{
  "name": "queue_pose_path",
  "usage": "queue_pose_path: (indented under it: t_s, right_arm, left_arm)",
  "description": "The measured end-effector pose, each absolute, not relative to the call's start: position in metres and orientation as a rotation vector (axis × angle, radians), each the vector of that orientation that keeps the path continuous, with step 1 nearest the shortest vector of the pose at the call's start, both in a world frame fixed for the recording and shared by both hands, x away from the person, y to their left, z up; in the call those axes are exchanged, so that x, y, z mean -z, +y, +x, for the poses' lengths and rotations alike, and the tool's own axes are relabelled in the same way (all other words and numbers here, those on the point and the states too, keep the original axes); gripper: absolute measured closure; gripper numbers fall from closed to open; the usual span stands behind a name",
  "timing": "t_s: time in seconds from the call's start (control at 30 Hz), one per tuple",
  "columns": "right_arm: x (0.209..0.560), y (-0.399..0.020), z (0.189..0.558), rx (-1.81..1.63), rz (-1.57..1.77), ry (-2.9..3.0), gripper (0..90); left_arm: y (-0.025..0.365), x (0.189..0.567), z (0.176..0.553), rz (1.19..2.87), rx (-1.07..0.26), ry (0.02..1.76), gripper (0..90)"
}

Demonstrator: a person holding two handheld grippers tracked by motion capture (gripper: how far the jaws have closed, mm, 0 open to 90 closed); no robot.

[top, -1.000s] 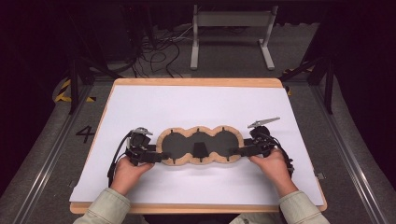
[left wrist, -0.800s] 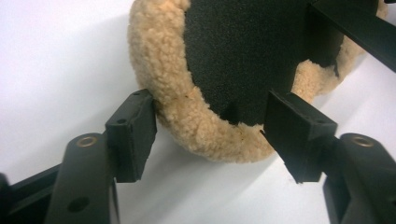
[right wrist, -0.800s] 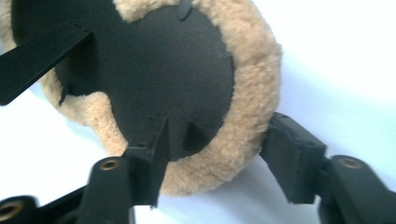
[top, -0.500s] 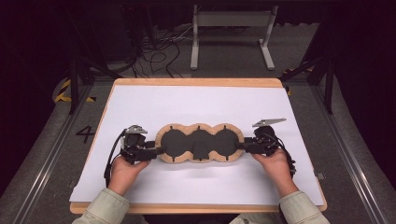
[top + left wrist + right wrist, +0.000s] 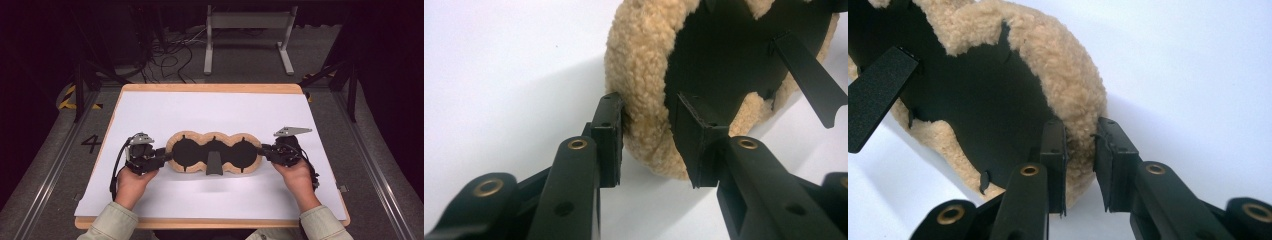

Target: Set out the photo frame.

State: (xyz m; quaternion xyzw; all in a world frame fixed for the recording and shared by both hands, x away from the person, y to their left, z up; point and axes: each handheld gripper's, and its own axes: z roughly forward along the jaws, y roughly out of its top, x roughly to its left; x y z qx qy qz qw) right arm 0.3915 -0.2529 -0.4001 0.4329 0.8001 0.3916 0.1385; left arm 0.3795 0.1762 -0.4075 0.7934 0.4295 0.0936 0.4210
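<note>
- Fleece-edged black mat [image 5: 215,152], three joined rounds in a row, lying flat on the white sheet [image 5: 210,115] that covers the tabletop [image 5: 210,88], nearer the front edge than the back, about midway between the left and right edges.
- Tan woolly border running all round it; black inner face turned up, a black strap [image 5: 214,163] lying across the middle round and pointing toward the front edge.
- Left gripper [image 5: 161,156] held in the left hand [image 5: 131,181], at the mat's left end, jaws pointing right along the tabletop.
- In the left gripper view, left gripper [image 5: 650,142] straddling the fleece rim [image 5: 641,100]: one jaw pressed to the outer wool, the other on the black inside, closed onto the rim between them.
- Right gripper [image 5: 265,152] held in the right hand [image 5: 296,175], at the mat's right end, jaws pointing left.
- In the right gripper view, right gripper [image 5: 1080,165] astride the fleece rim [image 5: 1075,95] likewise: one jaw on the black inner face, the other against the outer wool, clamped on the rim.
- Cable [image 5: 116,170] looping from the left gripper toward the front edge beside the left hand.
- Both sleeves [image 5: 112,225] pale green, entering over the front edge.
- Beyond the back edge, dark floor with loose cables [image 5: 175,60] and a grey metal stand [image 5: 248,30].
</note>
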Motion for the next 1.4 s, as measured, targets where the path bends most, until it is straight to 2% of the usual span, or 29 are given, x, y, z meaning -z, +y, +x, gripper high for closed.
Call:
queue_pose_path:
  t_s: [0.3,0.67,0.87,1.1,1.23,1.33,1.4]
  right_arm:
    - [0.390,-0.249,0.368,-1.105,1.084,2.348,75.9]
    - [0.385,-0.257,0.348,-1.121,1.015,2.433,75.6]
    - [0.384,-0.259,0.340,-1.126,0.986,2.470,75.3]
    - [0.377,-0.258,0.336,-1.053,0.950,2.571,73.2]
    - [0.376,-0.259,0.336,-1.042,0.933,2.603,72.5]
    - [0.375,-0.258,0.335,-1.038,0.911,2.605,67.2]
    - [0.374,-0.259,0.335,-1.042,0.903,2.606,66.6]
  left_arm:
    - [0.177,0.406,0.363,2.056,-0.299,0.979,65.0]
    - [0.185,0.402,0.341,2.068,-0.246,0.918,65.1]
    - [0.179,0.398,0.329,2.139,-0.286,0.896,60.8]
    - [0.185,0.399,0.325,2.133,-0.227,0.879,62.4]
    - [0.186,0.400,0.322,2.145,-0.243,0.857,63.9]
    - [0.184,0.400,0.320,2.154,-0.263,0.854,62.8]
    - [0.184,0.399,0.319,2.162,-0.263,0.847,62.7]
